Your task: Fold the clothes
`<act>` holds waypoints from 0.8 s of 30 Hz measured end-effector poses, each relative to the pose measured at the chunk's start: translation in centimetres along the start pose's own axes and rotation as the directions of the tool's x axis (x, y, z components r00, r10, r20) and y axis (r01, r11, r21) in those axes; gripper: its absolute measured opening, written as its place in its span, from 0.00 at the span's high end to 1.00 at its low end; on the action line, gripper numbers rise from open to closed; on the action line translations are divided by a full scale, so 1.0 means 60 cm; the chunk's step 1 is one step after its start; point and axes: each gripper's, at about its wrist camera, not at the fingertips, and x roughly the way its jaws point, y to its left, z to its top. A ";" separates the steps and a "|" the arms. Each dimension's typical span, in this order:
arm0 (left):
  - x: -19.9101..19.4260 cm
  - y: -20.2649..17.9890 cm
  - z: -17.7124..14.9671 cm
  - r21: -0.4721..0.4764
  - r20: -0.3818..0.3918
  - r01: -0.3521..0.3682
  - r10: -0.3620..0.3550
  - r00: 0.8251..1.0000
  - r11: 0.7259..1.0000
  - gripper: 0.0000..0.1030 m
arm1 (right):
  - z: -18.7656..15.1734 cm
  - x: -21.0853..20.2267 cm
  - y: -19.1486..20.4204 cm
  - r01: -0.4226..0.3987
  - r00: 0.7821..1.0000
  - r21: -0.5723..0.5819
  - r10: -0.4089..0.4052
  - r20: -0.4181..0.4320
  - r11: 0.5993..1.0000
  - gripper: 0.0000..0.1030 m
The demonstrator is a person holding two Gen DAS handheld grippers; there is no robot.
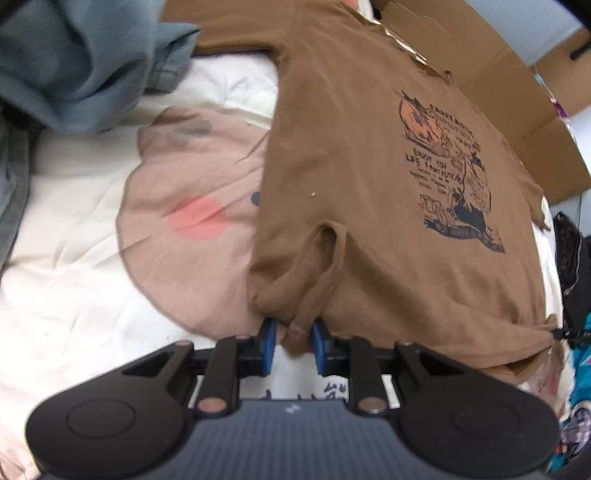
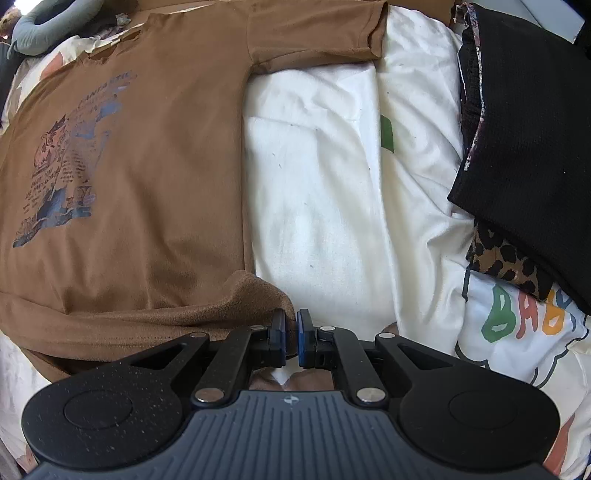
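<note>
The left tongs (image 1: 291, 341) are clamped on a bunched fold of the brown shirt (image 1: 369, 166) at its near hem, the blue pads (image 1: 269, 341) pressing cloth from both sides. The right tongs (image 2: 291, 338) are drawn together at the hem's other corner; a lifted flap of the hem lies against the left pad, but whether any cloth is truly pinched between the pads I cannot tell (the gap looks almost nil).

The coming move turns on one thing: the shirt stretches away from both tongs, its long axis running from the near hem to the collar at the bed's far edge. Both hands sit at the hem end, one at each corner, so neither is nearer; my judgement is that the hem is to be carried forward over the body toward the collar. The print (image 1: 450, 173) faces up, and the right sleeve (image 2: 317, 33) lies spread flat toward the far right.

The shirt rests on a bed, on a white quilt (image 2: 317, 177) with cartoon patches, a pink round one (image 1: 184, 221) under the shirt's left side. On the right edge lies a black garment (image 2: 524, 147) over a leopard-print piece (image 2: 506, 262). At the far left corner a blue-grey garment (image 1: 74, 62) is heaped, and beyond the far edge stands cardboard (image 1: 509, 88).
</note>
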 end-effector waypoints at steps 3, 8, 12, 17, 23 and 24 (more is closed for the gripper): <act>0.008 -0.014 0.002 0.040 0.005 -0.017 0.017 1.000 0.999 0.79 | -0.003 0.001 0.002 0.006 1.000 -0.004 -0.006 -0.007 1.000 0.96; 0.017 -0.024 -0.002 0.052 0.025 -0.036 0.035 0.999 0.998 0.76 | -0.006 0.003 0.003 0.010 1.000 -0.004 -0.010 -0.015 1.000 0.96; 0.016 -0.029 -0.011 0.020 0.045 -0.043 0.042 0.998 0.999 0.74 | -0.009 0.005 0.004 0.010 1.000 -0.001 -0.010 -0.017 1.000 0.96; 0.013 -0.017 -0.016 -0.059 0.024 -0.023 0.025 0.999 0.998 0.89 | -0.014 0.000 0.003 0.004 1.000 0.008 -0.004 -0.008 1.000 0.96; -0.008 -0.014 -0.025 -0.114 -0.015 0.006 -0.007 1.000 0.993 0.94 | -0.024 -0.018 -0.005 -0.027 1.000 0.015 0.027 0.014 1.000 0.96; -0.015 -0.018 -0.027 -0.108 -0.012 0.012 -0.013 1.000 0.994 0.94 | -0.028 -0.022 -0.007 -0.031 0.999 0.014 0.031 0.014 0.999 0.96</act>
